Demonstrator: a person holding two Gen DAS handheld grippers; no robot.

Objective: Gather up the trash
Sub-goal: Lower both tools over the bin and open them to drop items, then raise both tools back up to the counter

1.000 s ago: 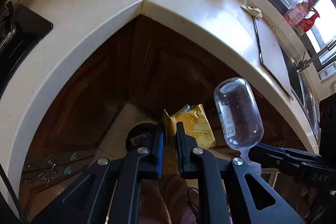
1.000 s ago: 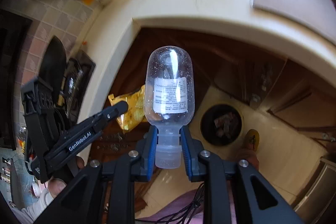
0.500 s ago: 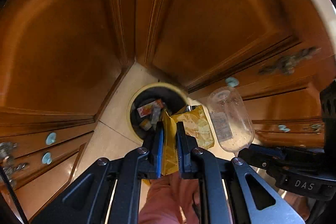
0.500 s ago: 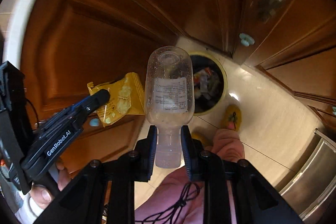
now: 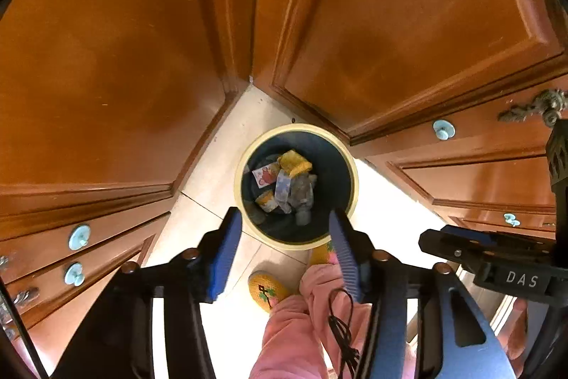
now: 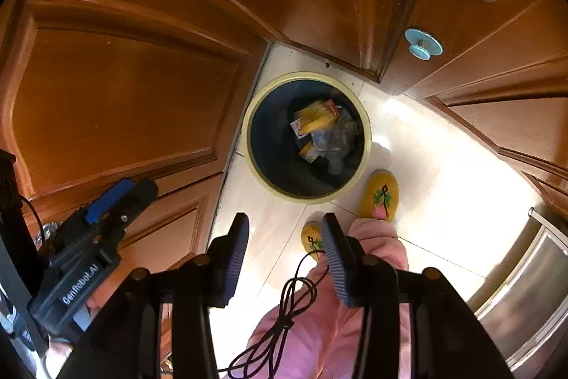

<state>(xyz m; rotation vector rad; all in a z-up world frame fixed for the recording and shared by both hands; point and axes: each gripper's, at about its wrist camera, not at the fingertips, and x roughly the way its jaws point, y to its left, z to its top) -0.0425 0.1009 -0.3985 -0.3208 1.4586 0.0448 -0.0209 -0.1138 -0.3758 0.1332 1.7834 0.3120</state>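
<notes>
Left wrist view: the left hand-held gripper gapes empty directly above the trash bin, where wrappers and a clear bottle lie. Right wrist view: the right hand-held gripper, also spread empty, hangs nearer the person, the bin ahead.

Home kitchen, floor level. Corner run of wooden cabinet doors and drawers with pale blue knobs, cream tiled floor, round trash bin holding wrappers, stainless appliance front, person's yellow slippers.
</notes>
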